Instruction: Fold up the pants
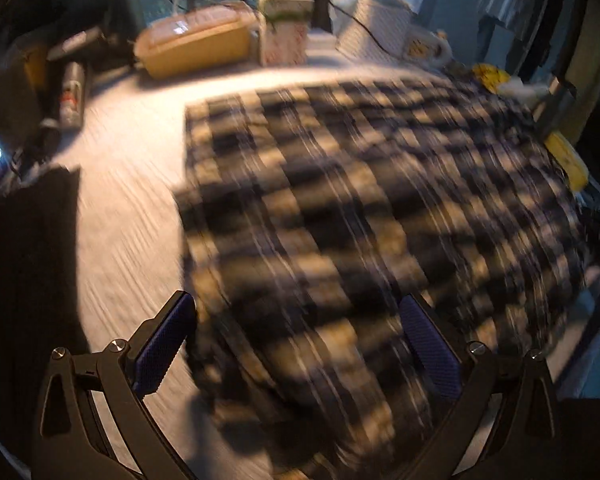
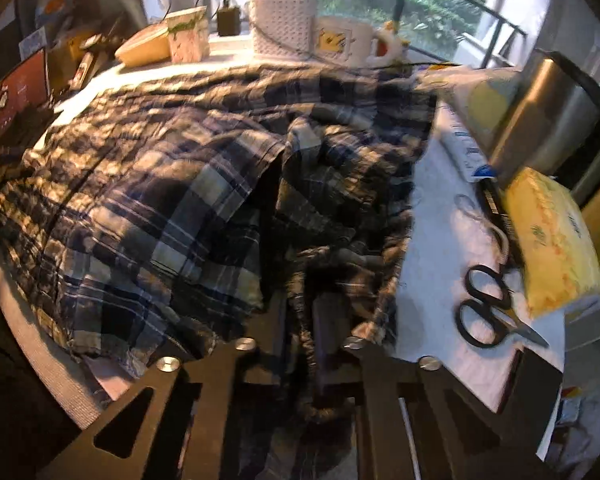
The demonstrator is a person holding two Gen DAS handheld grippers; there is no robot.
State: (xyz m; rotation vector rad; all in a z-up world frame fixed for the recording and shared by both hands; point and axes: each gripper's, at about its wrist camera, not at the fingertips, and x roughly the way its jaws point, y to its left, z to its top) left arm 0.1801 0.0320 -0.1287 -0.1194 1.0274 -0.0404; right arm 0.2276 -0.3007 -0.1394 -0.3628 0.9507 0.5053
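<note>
I am holding my left gripper [image 1: 296, 344] wide open over the plaid pants [image 2: 148, 208] spread on the table [image 1: 120, 216], while my right gripper [image 2: 300, 344] is pinching a bunched edge of this light, floppy cloth, probably best gripped along hems or the waistband.

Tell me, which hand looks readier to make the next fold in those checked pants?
Probably the right. The right gripper is shut on a bunched fold of the pants, ready to carry it over. The left gripper is open above the cloth, holding nothing.
</note>
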